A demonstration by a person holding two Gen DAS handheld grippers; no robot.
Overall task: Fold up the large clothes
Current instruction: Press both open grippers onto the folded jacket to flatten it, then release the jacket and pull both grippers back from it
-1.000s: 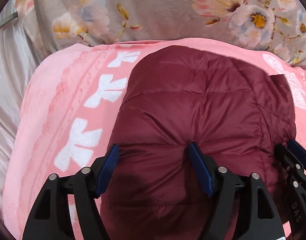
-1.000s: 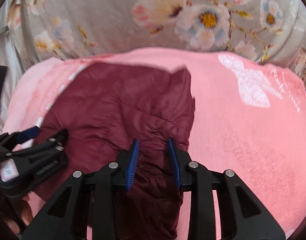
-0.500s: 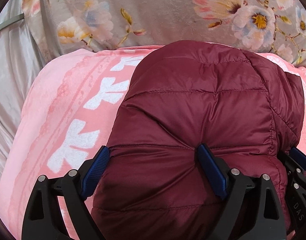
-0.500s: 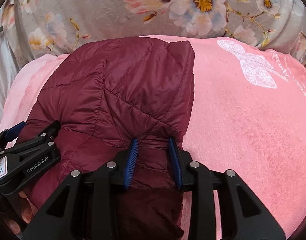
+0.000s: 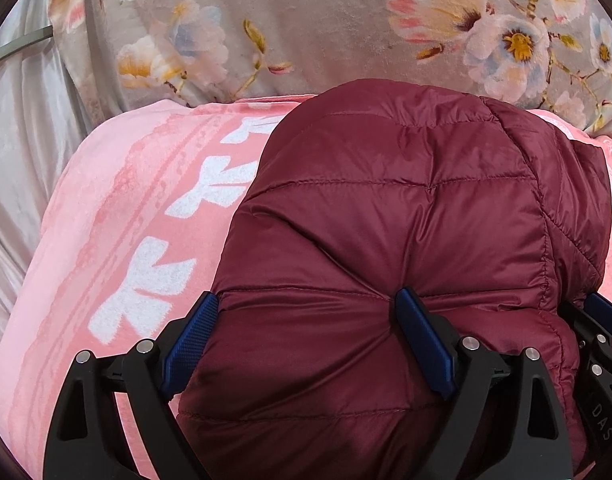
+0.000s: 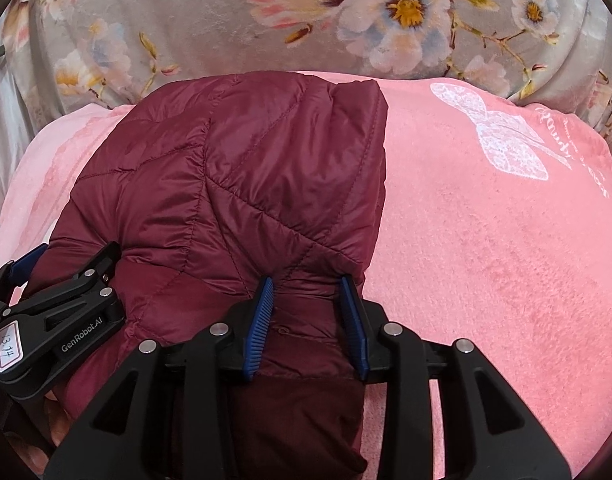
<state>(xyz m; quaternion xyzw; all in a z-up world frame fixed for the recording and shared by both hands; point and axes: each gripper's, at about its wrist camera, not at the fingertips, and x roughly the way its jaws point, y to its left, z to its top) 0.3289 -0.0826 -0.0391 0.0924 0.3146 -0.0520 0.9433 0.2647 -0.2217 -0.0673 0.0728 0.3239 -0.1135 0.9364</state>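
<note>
In the left wrist view, the left gripper (image 5: 306,336) has its blue-padded fingers spread wide with a thick bulge of the maroon quilted puffer jacket (image 5: 406,220) pressed between them, the jacket lying on a pink plush blanket with white bow prints (image 5: 118,240) before a grey floral-print fabric (image 5: 326,20). In the right wrist view, the right gripper (image 6: 308,320) is clamped on a narrower bunch of the jacket's near edge, with the left gripper at lower left against the jacket's other side.
</note>
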